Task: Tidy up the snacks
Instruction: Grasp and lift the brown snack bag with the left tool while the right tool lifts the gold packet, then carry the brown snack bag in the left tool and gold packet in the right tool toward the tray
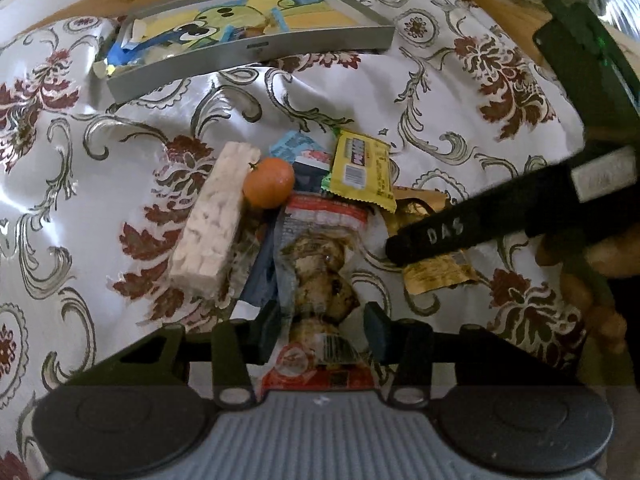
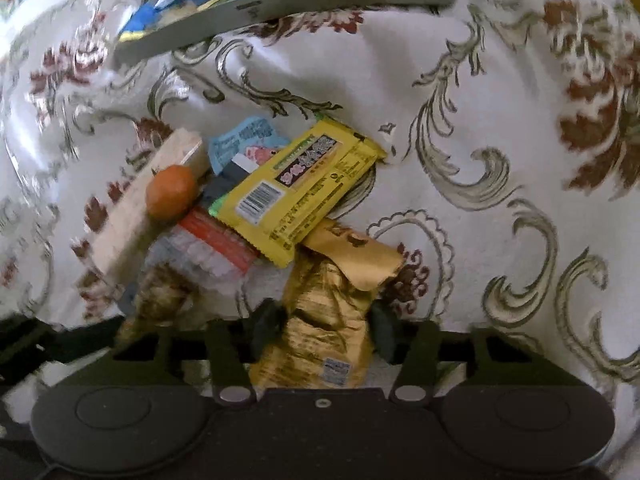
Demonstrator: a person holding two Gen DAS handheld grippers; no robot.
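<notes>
Right now your left gripper (image 1: 322, 330) stands with its jaws spread on either side of the clear pouch of brown braised eggs (image 1: 316, 276), not yet clenched on it, and your right gripper (image 2: 326, 326) likewise has its jaws apart around the lower half of the gold foil packet (image 2: 330, 320); whether either pair of pads touches the wrapper, you cannot tell from these views. Close each one squarely across the pack's width, since both wrappers look slick and crinkly and would likely slip from a corner pinch. Lift the gold packet gently: ahead of your right jaws its folded top tucks under the yellow snack bar (image 2: 304, 188), which may drag along. Ahead of your left jaws, the mandarin (image 1: 269, 182) rests against the pale rice-puff bar (image 1: 214, 220) and on the egg pouch's red top edge, so it will probably roll when that pouch moves. Beyond the pile, well apart from both jaws, waits the grey tray (image 1: 248, 54) with a cartoon lining and a few sweets already inside, the likely destination.
</notes>
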